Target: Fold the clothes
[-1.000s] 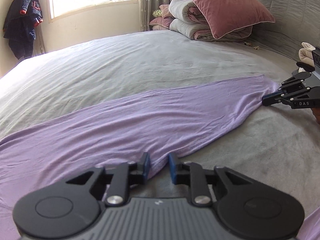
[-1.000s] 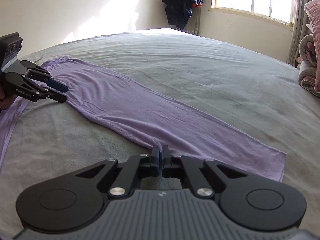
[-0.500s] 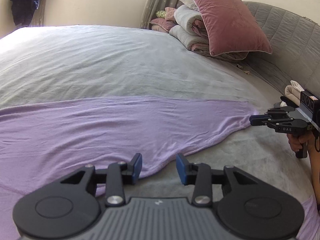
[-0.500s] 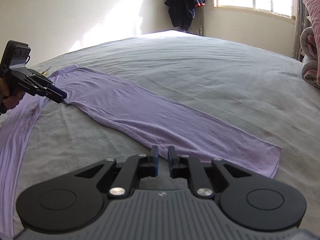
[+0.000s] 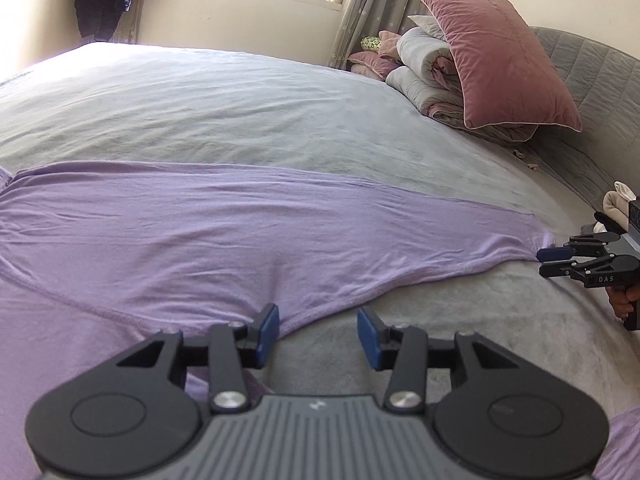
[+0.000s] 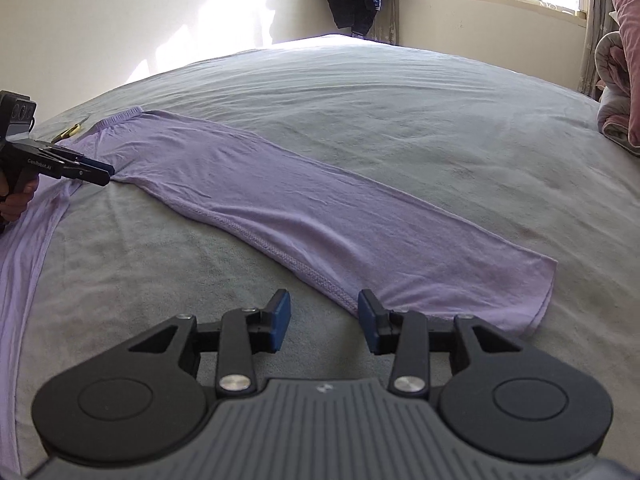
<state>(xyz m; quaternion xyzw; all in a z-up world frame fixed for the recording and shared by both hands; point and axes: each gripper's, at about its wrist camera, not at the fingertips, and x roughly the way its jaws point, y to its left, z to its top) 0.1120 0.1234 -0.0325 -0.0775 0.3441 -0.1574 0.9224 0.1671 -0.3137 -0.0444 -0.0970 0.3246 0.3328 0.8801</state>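
Both tongs spreading since a second ago, letting go of purple garment point(image 5: 248, 220). Left tongs point(image 5: 317, 330) gaping over its hem; right tongs point(image 6: 323, 316) gaping beside sleeve edge. Garment lying flat on bed point(image 6: 400, 112), probably smoothed for folding.

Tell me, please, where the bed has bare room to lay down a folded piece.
Bare grey bed cover stretches between the purple garment and the window wall. A smaller bare patch lies between the garment's two strips, before the right gripper. The corner with the pink pillow and rolled quilts is crowded.
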